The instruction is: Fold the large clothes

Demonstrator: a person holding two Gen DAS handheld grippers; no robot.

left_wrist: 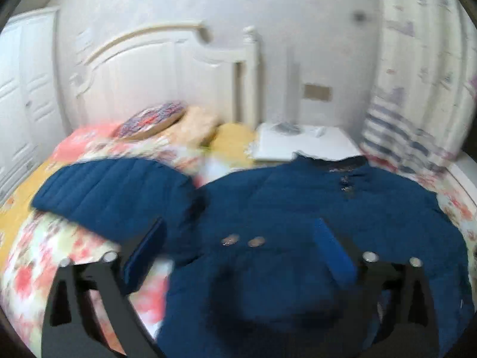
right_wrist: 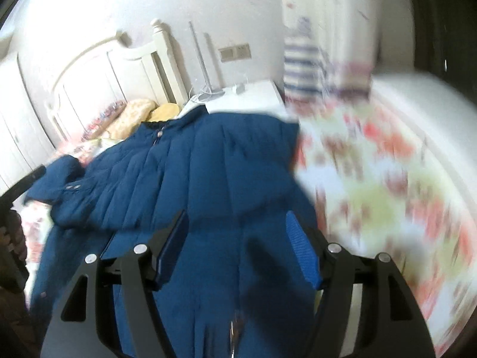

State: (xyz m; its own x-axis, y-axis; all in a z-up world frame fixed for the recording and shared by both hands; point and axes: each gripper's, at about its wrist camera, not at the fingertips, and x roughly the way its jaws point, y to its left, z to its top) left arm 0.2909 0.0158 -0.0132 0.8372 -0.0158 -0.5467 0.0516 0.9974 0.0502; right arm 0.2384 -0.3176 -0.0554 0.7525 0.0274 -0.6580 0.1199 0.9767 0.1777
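A dark blue padded jacket (left_wrist: 313, 214) lies spread front-up on a floral bedsheet (left_wrist: 44, 256), its collar towards the bedside table. One sleeve (left_wrist: 113, 191) lies out to the left. Two metal snaps (left_wrist: 243, 241) show near the middle. My left gripper (left_wrist: 238, 247) hangs above the jacket, open wide, with nothing pressed between its pads. In the right wrist view the jacket (right_wrist: 208, 164) runs away from me, its sleeve (right_wrist: 68, 191) bunched at the left. My right gripper (right_wrist: 238, 244) stands open over the jacket's lower part, pads apart from the cloth. Both views are blurred.
A white headboard (left_wrist: 143, 68) and pillows (left_wrist: 184, 122) are at the bed's far end. A white bedside table (left_wrist: 304, 143) stands behind the collar. Patterned curtains (left_wrist: 417, 89) hang at the right, a white wardrobe (left_wrist: 26, 89) at the left. A hand (right_wrist: 9, 232) shows at the left edge.
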